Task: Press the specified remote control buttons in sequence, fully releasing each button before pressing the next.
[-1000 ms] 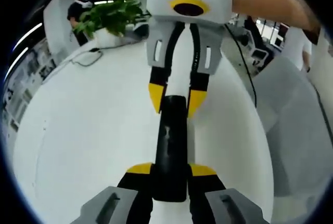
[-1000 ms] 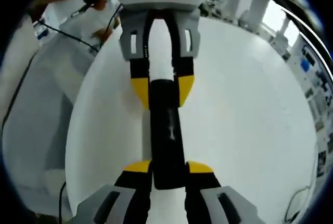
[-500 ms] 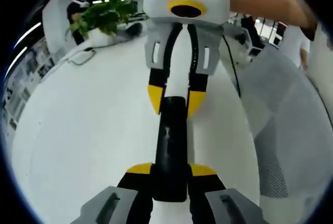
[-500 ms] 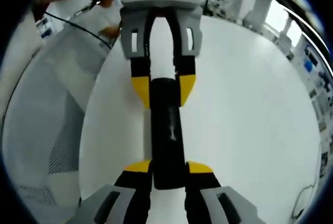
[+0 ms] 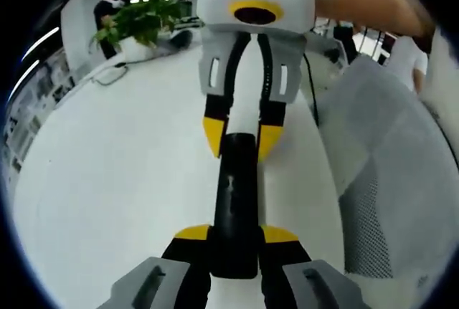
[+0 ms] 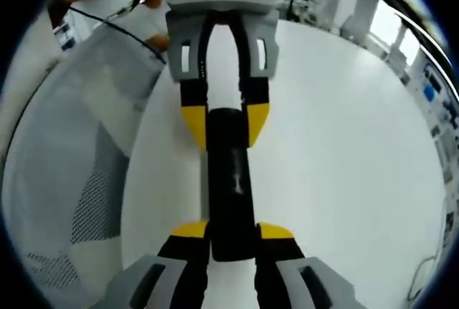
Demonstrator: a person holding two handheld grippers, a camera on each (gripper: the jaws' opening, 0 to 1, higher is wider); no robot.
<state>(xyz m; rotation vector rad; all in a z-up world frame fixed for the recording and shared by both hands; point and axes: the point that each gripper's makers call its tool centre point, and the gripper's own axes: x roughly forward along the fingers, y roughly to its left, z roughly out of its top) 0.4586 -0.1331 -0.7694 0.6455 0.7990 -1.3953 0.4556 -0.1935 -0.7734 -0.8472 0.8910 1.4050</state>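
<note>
Buttons unreadable on remote (image 5: 236, 201), clamped endwise by left gripper (image 5: 236, 236) and right gripper (image 5: 238, 132).

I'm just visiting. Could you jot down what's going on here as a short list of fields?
Held item: black remote control, gripped at both ends
Left claw: shut on the near end
Right claw: shut on the far end, facing the left one
Surface: white round table below
Background: potted green plant, black cable
Beside table: grey mesh chair

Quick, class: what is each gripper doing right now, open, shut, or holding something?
Left gripper: shut on one end of the black remote control.
Right gripper: shut on the remote's other end.
</note>
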